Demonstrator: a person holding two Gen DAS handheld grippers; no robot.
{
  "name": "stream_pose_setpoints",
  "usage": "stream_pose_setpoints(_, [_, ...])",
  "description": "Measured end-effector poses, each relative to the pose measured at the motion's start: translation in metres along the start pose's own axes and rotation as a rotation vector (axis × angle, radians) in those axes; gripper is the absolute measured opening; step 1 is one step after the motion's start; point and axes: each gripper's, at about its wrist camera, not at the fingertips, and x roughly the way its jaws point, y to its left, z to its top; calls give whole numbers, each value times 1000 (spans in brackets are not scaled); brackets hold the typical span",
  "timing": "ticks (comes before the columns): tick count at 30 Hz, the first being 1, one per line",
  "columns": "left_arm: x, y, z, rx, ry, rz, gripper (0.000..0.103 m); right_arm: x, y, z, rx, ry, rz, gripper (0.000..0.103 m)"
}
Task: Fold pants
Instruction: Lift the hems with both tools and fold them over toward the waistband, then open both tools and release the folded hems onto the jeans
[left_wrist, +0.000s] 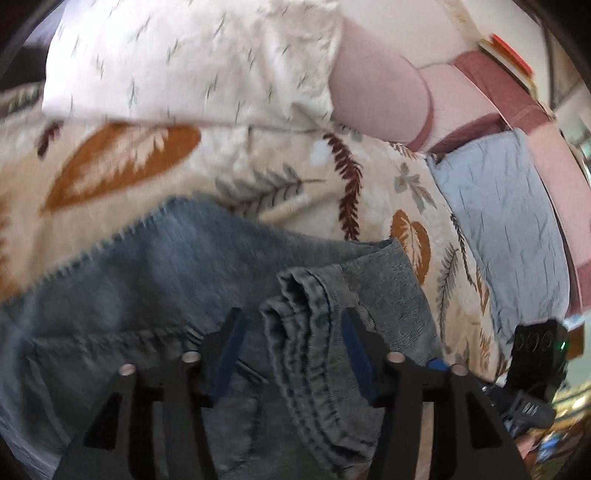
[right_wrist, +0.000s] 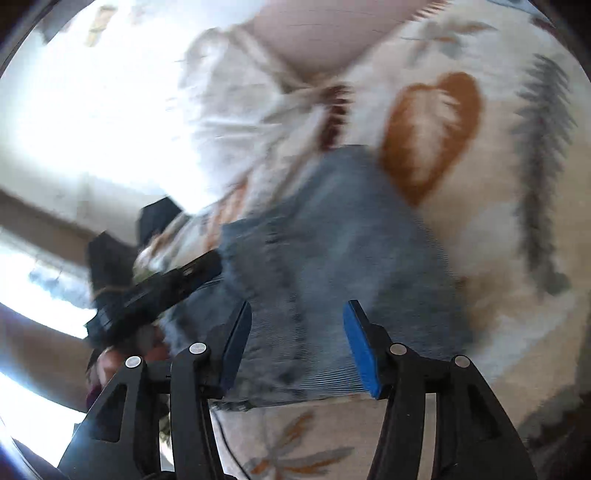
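Blue denim pants lie on a leaf-patterned bedspread. In the left wrist view my left gripper is open, its blue-padded fingers on either side of a bunched, hemmed fold of the denim; the fold sits between them, not pinched. In the right wrist view, which is motion-blurred, my right gripper is open over the folded pants, holding nothing. The left gripper's black body shows at the left of that view, at the denim's edge.
A white patterned pillow and a pink cushion lie at the head of the bed. A light blue quilted cloth lies to the right. The right gripper's black body shows at the lower right. Bright windows at left.
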Motion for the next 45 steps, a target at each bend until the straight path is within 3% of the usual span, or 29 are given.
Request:
stream_pose_setpoints(3, [11,-5,-3,-58,26,-20,70,1,-5,-1,20,17,-10,52])
stream_pose_setpoints(6, [20,-10,-3,-75,24,8,70,1,0,2,12,11,-8,52])
stream_pose_setpoints(7, [21,-11,-3,-76,16,16,67,0,1,2,10,8,-8,52])
stream_pose_setpoints(9, [21,-14,-1,-66,-6,24,37,-1,-1,3,10,4,-8,52])
stream_pose_setpoints(10, [21,-17,-1,-51,-2,13,30,-5,-2,4,9,4,-12,52])
stream_pose_setpoints(15, [0,-46,3,88,-103,12,28,-1,5,-1,-26,18,8,51])
stream_pose_setpoints(17, [-4,-51,8,136,-118,51,30,2,12,-4,-55,28,20,51])
stream_pose_setpoints(21, [30,-18,7,33,41,240,46,19,19,-14,-100,84,14,51])
stream_pose_setpoints(23, [27,-6,1,-42,17,195,47,35,16,-17,-106,141,-39,49])
stream_pose_setpoints(25, [14,-8,-6,-59,-10,226,51,41,13,-18,-117,166,-62,49])
stream_pose_setpoints(28, [-10,-24,-19,-4,-72,275,52,32,15,-15,-109,175,-48,49])
stream_pose_setpoints(32, [-35,-56,-46,73,-128,232,63,10,15,-6,-107,103,0,51])
stream_pose_setpoints(34, [-33,-69,-60,134,-125,250,63,3,8,-1,-75,63,-6,51])
stream_pose_setpoints(37, [-13,-80,-79,222,-78,340,63,3,-9,4,-5,44,-25,51])
stream_pose_setpoints(39, [8,-74,-89,237,4,417,63,10,-23,5,40,68,-38,48])
stream_pose_setpoints(40, [14,-69,-95,223,33,395,64,14,-30,6,62,80,-41,43])
stream_pose_setpoints(45, [14,-69,-105,249,-10,427,65,12,-55,10,165,106,-5,25])
